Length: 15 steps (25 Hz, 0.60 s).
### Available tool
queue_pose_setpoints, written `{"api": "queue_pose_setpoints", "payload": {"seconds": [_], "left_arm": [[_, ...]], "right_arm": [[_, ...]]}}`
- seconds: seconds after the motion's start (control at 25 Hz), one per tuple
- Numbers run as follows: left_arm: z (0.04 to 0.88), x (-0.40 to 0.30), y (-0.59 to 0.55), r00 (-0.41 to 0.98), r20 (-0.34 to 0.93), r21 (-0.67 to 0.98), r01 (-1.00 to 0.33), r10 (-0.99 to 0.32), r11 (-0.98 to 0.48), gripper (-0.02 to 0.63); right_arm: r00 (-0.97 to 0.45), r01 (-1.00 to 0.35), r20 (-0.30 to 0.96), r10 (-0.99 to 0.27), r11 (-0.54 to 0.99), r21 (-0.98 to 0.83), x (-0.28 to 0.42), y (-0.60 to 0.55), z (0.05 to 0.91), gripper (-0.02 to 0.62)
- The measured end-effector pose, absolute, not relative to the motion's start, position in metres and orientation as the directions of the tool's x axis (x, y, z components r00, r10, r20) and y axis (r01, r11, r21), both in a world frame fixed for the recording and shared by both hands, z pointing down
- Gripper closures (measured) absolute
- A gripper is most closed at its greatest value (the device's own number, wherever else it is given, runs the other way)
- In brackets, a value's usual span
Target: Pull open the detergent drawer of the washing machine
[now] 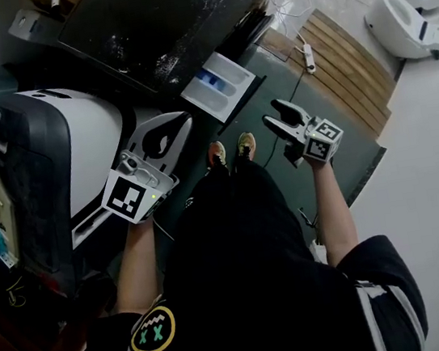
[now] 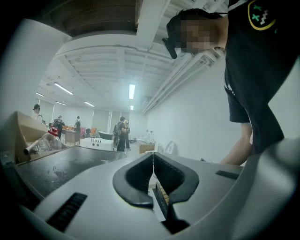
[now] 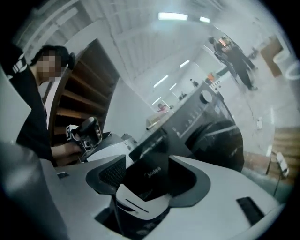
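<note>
Head view shows the detergent drawer (image 1: 218, 85) standing pulled out of the washing machine (image 1: 148, 26) at upper centre, so the right claw (image 1: 272, 114) hangs spread and empty beside it, while the idle left claw (image 1: 182, 124) is pressed together.

2 white ceramic toilets (image 1: 407, 18) stand beside a slatted wooden platform (image 1: 345, 58); long white strip lights (image 2: 131, 91) cross the pale ceiling.

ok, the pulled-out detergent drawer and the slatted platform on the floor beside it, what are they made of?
White detergent drawer with blue compartments: looks like moulded plastic, smooth with a slight sheen and rounded compartment walls.
Tan slatted platform: looks like wood, with matte parallel planks and dark gaps between them. The grain is too small to confirm.
</note>
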<state>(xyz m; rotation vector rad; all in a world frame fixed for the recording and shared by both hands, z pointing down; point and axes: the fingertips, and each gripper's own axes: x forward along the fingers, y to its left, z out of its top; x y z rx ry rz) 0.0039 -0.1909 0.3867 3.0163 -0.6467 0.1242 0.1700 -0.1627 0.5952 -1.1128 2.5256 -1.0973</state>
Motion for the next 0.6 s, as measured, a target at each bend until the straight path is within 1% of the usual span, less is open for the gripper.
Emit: {"api": "queue_pose_setpoints", "payload": {"seconds": [0.16, 0.28, 0.4, 0.6], "left_arm": [[0.378, 0.004, -0.194, 0.911, 0.058, 0.029, -0.409, -0.407, -0.912, 0.583], [0.364, 0.01, -0.195, 0.909, 0.039, 0.055, -0.416, -0.414, -0.908, 0.583], [0.353, 0.011, -0.196, 0.909, 0.019, 0.039, -0.416, -0.416, -0.909, 0.583], [0.334, 0.008, -0.198, 0.906, -0.013, 0.015, -0.424, -0.424, -0.906, 0.583]], "right_arm": [[-0.702, -0.662, 0.093, -0.706, 0.599, -0.451, 0.162, -0.174, 0.507, 0.291], [-0.706, -0.682, 0.035, -0.708, 0.664, -0.306, 0.147, -0.181, 0.441, 0.297], [-0.708, -0.683, -0.044, -0.705, 0.699, -0.213, 0.13, -0.183, 0.381, 0.302], [-0.711, -0.677, -0.141, -0.689, 0.725, -0.129, 0.109, -0.178, 0.318, 0.321]]}}
